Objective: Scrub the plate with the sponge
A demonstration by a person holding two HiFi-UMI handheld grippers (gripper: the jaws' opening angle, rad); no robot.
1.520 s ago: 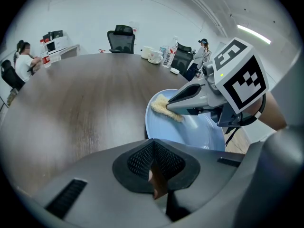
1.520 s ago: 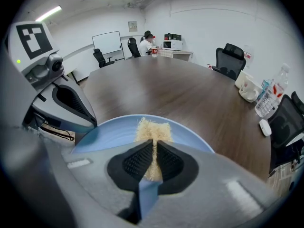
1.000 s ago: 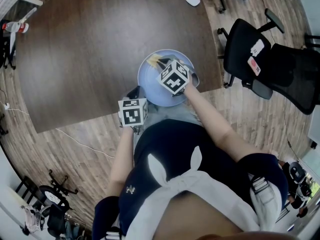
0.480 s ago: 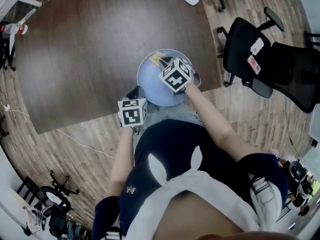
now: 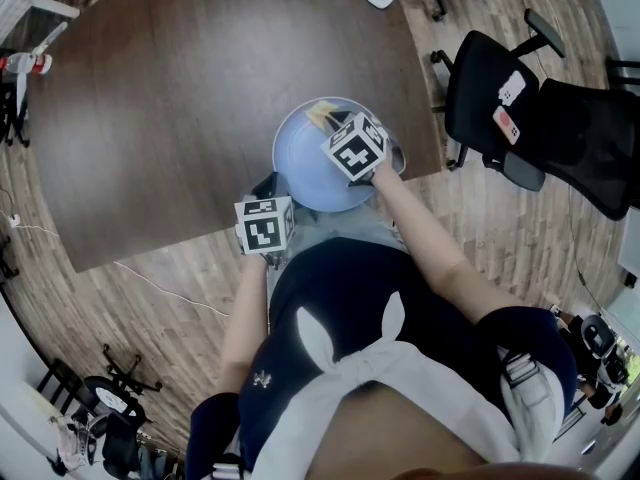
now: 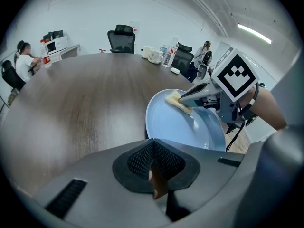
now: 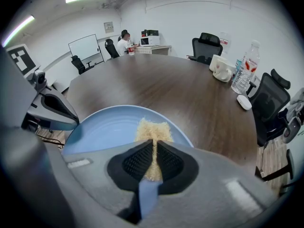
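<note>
**Sponge held to the plate near the tabletop's near edge**

The right tool (image 7: pixel 152 151) is clamped on a yellow, coarse-fibred sponge (image 7: pixel 152 126), which sticks out past its tips and lies flat on the far side of a round, smooth, pale-blue plate (image 7: pixel 102 127). The plate sits on a dark, wood-grain tabletop (image 5: pixel 180 78), close to its near edge. At the plate's near-left rim, the left tool (image 6: pixel 152 151) has its black ribbed pads drawn together. No view shows whether they pinch the rim. Each tool carries a cube (image 5: pixel 264 224) faced with black-and-white square markers, which have no readable lettering. A clear plastic bottle (image 7: pixel 244 63) stands far off to the right on the tabletop, and the print on its label is too small to read.
</note>
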